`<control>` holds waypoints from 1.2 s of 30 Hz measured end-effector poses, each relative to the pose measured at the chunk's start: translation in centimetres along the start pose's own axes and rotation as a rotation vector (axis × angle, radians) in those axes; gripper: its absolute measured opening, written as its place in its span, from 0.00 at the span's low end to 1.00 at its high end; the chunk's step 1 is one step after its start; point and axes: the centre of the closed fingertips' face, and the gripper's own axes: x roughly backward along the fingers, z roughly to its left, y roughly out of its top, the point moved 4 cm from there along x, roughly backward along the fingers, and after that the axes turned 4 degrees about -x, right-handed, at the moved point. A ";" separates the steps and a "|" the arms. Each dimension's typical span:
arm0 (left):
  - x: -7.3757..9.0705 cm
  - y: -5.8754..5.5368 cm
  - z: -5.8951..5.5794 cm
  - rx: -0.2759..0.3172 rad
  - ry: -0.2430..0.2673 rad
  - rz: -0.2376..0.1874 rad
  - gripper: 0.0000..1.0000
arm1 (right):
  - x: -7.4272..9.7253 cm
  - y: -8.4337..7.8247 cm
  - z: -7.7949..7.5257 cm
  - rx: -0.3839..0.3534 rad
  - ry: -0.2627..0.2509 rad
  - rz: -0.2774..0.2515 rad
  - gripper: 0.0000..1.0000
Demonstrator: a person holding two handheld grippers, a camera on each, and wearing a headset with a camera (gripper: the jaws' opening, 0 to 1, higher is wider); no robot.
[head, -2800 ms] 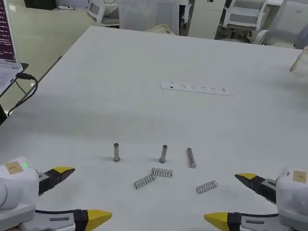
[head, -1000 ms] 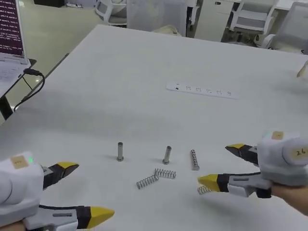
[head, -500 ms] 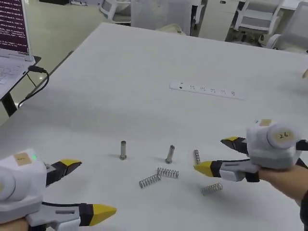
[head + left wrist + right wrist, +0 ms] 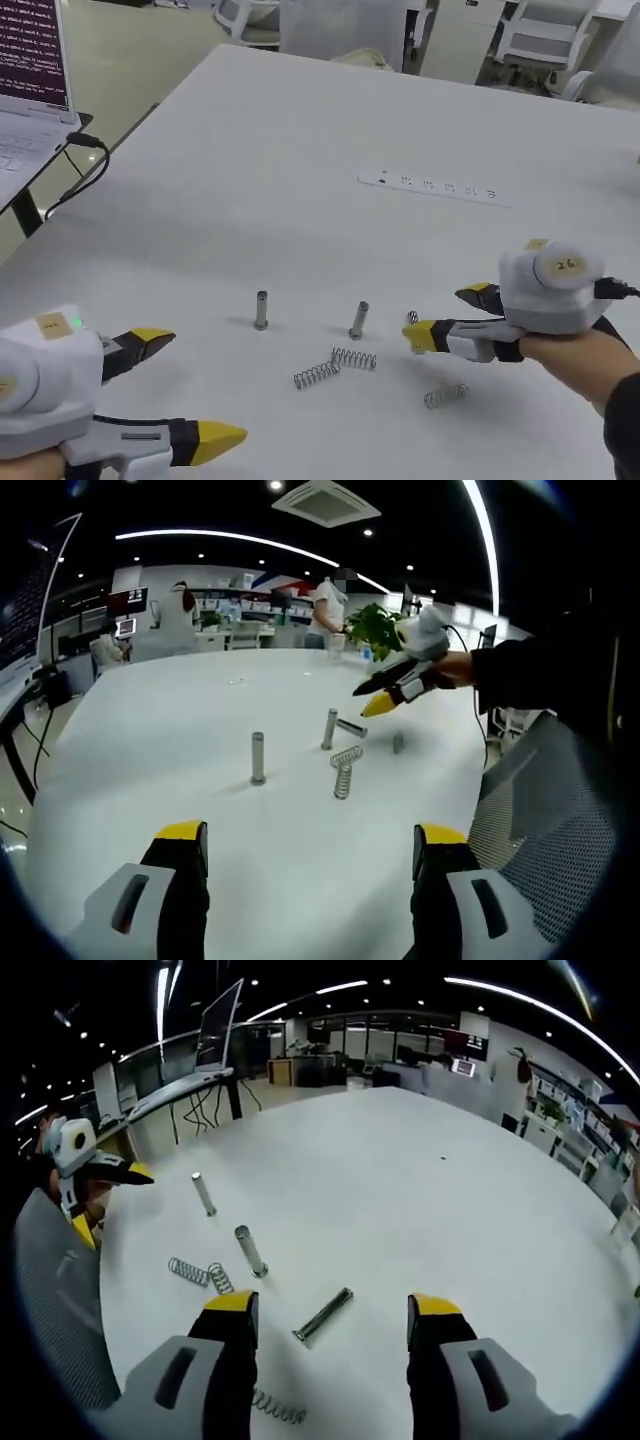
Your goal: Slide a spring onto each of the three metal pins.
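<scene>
Pin (image 4: 322, 1316) lying flat between spread jaws of right tool (image 4: 333, 1304).

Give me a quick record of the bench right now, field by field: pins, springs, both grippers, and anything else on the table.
Upright pins: left pin, middle pin
Lying pin: right pin, flat on the table, between the right gripper's jaws, not gripped
Springs: left spring, centre spring, right spring; all loose, none on a pin
Right gripper: open
Left gripper: open, empty
Other: power strip, laptop beside the table
</scene>
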 end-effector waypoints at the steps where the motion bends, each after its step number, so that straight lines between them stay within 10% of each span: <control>1: 0.0 0.0 0.0 -0.001 0.000 0.000 0.81 | -0.1 0.0 0.0 -0.002 -0.003 0.004 0.56; 36: -0.1 0.2 -0.1 0.004 -0.003 -0.007 0.79 | -3.4 -0.5 -0.4 -0.057 -0.063 0.167 0.23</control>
